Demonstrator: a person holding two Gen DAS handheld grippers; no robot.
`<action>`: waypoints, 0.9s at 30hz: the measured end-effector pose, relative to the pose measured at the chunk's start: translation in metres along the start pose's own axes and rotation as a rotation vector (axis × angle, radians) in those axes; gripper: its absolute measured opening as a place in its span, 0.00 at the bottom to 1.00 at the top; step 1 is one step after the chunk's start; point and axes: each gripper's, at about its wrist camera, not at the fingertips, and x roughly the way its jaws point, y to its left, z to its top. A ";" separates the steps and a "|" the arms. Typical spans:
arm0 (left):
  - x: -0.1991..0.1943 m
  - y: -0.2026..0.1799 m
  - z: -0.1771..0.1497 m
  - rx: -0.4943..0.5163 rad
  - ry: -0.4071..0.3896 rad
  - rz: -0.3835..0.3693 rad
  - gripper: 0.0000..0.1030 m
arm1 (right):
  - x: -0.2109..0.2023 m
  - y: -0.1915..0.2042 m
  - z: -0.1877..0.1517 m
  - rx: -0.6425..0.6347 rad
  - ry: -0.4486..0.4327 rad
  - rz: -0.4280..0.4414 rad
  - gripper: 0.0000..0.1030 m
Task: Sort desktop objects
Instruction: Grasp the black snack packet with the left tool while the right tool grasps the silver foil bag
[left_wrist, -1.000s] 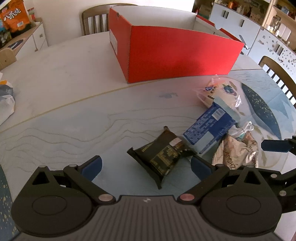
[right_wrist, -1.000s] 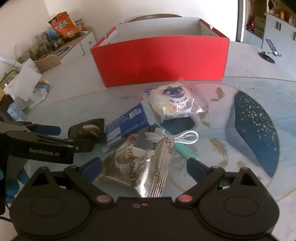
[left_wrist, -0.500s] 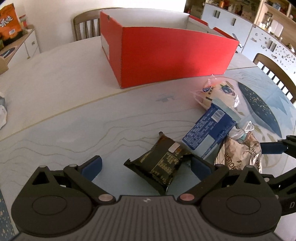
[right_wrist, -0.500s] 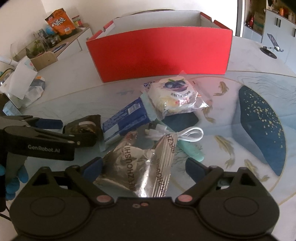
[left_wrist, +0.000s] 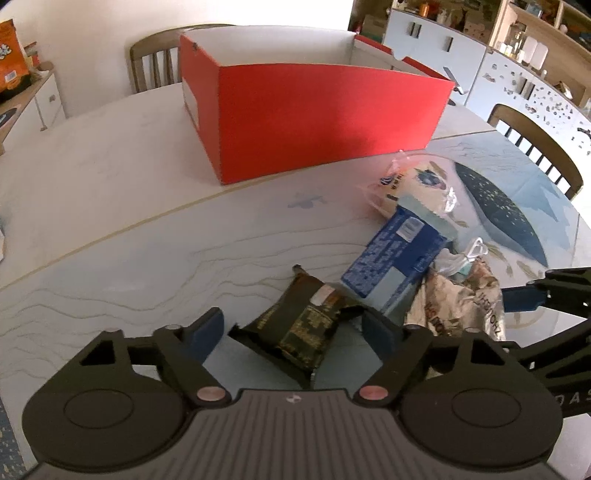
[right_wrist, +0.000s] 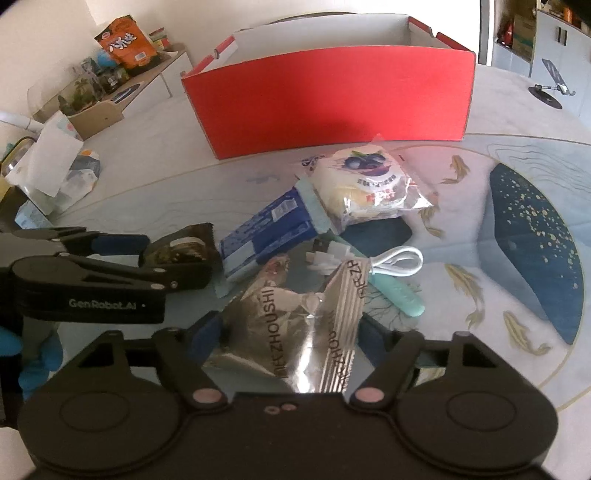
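A dark snack packet (left_wrist: 303, 325) lies on the table between the open fingers of my left gripper (left_wrist: 293, 332); it also shows in the right wrist view (right_wrist: 181, 251). A silver foil packet (right_wrist: 295, 325) lies between the open fingers of my right gripper (right_wrist: 291, 336); neither packet is pinched. Beyond lie a blue box (right_wrist: 269, 229), a bagged blueberry bun (right_wrist: 365, 184), a white cable (right_wrist: 388, 262) and a mint green stick (right_wrist: 399, 295). An open red box (left_wrist: 325, 114) stands at the back of the table.
Wooden chairs stand behind the red box (left_wrist: 155, 62) and at the right (left_wrist: 535, 147). A white bag and papers (right_wrist: 55, 166) sit at the table's left edge. A side cabinet with an orange snack bag (right_wrist: 125, 40) is at the far left.
Both grippers have moved forward and lower, so the dark packet now sits between my left fingers and the silver packet between my right fingers. The fingers of both have narrowed a little.
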 end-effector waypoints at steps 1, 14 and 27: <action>0.000 -0.001 0.000 0.001 0.000 0.001 0.73 | 0.000 0.000 0.000 -0.004 -0.001 -0.002 0.73; -0.003 -0.010 -0.001 -0.001 0.007 0.005 0.50 | -0.013 -0.001 -0.001 -0.009 -0.024 0.014 0.54; -0.017 -0.022 -0.011 -0.041 -0.003 0.039 0.45 | -0.028 -0.015 -0.007 0.014 -0.028 0.026 0.48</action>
